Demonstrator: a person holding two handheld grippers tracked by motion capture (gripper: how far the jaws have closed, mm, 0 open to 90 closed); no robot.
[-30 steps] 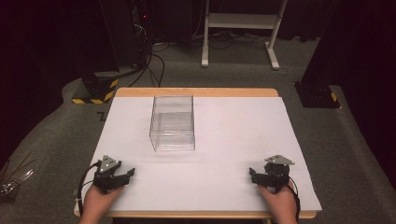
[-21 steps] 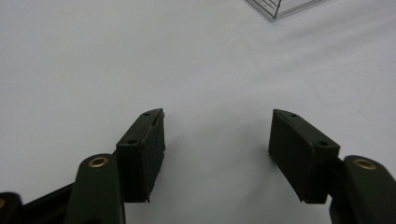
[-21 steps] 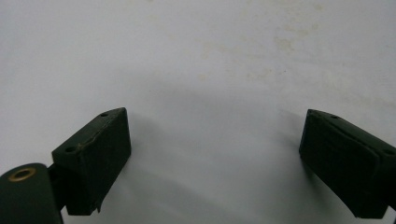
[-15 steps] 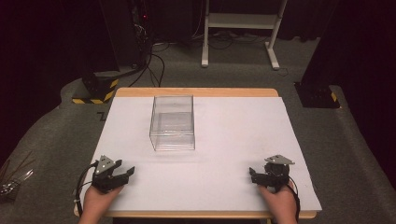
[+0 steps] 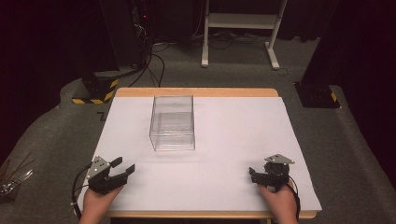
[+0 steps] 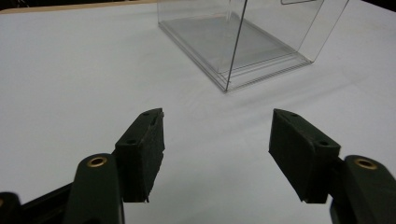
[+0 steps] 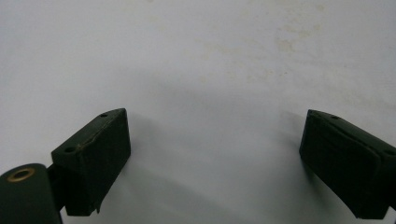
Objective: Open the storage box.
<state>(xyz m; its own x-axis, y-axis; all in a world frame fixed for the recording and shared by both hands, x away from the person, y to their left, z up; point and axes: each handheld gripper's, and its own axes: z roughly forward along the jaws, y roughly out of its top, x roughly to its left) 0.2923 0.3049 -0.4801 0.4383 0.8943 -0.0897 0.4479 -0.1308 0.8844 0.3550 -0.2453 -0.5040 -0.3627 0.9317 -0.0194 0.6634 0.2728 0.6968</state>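
The left gripper (image 5: 122, 167) sits near the table's front left corner, held by the person's left hand (image 5: 95, 205); its jaws stand wide apart with nothing between them, and in the left gripper view the gripper (image 6: 217, 135) shows bare white sheet (image 6: 84, 70) in the gap between its black pads (image 6: 142, 154); it is angled forward and toward the middle of the table, so the box (image 6: 247, 37) lies ahead of it and a little to the right in that view, well apart from the jaw tips; the right gripper (image 5: 254, 173) rests near the front right corner in the right hand (image 5: 280, 203), a grey plate (image 5: 279, 159) on top of it; in the right gripper view the gripper (image 7: 215, 140) is likewise spread wide and empty, its pads (image 7: 100, 149) low over the sheet, which carries faint yellowish stains (image 7: 280, 44) farther off; the box (image 5: 172, 122) is a clear plastic one, open at the top and empty, standing upright on the sheet (image 5: 224, 140) left of the table's centre and toward its far side, nearer the left gripper than the right; the sheet covers most of the wooden table (image 5: 196, 92), whose edge shows along the far and near sides; beyond the table lie grey carpet (image 5: 355, 154), black cables (image 5: 154, 65), a white frame (image 5: 243, 21) and a yellow-and-black striped base (image 5: 95, 91).
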